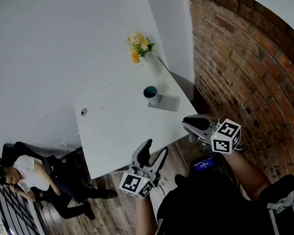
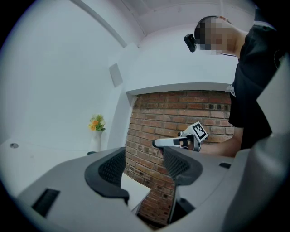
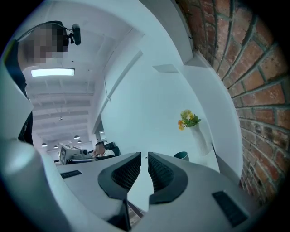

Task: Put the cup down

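A teal cup [image 1: 151, 93] stands upright on a grey mat [image 1: 167, 103] near the white table's [image 1: 118, 131] far right side; its rim also peeks over my right gripper's body as the cup [image 3: 181, 155]. Both grippers hang off the table's near edge, well apart from the cup. My left gripper [image 1: 155, 148] is open and empty, its jaws [image 2: 142, 156] wide apart. To the right, my right gripper [image 1: 186, 123] is shut with nothing between its pads [image 3: 144, 158]; it shows against the bricks as the right gripper [image 2: 158, 143].
A white vase with yellow and orange flowers [image 1: 140, 44] stands at the table's far corner. A brick wall [image 1: 244, 67] runs along the right. A person [image 1: 36, 180] sits at lower left on the wood floor side. A small round hole [image 1: 84, 112] marks the table's left part.
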A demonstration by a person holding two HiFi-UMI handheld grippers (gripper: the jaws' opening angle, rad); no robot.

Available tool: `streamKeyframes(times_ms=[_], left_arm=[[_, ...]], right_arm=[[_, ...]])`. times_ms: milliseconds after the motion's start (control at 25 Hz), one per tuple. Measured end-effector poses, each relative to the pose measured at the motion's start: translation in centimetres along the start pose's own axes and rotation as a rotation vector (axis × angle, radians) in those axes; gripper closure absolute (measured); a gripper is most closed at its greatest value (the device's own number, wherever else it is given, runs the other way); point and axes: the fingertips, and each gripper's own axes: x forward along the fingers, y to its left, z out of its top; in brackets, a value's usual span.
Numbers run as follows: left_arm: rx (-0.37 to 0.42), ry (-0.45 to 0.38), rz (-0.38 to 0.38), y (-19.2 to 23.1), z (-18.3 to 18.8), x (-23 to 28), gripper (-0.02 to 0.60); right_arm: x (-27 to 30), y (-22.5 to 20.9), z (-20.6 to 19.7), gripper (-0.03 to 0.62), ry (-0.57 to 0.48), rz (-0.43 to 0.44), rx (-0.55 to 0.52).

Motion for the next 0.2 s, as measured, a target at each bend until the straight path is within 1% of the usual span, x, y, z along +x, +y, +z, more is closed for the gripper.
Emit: streamKeyframes(times_ms=[200], left_arm=[[0.002,-0.002,0.001,0.03,-0.03,0.08,0.313]], right_arm=[[-0.01,-0.26,-0.05,0.534,0.005,-0.007,-0.007]])
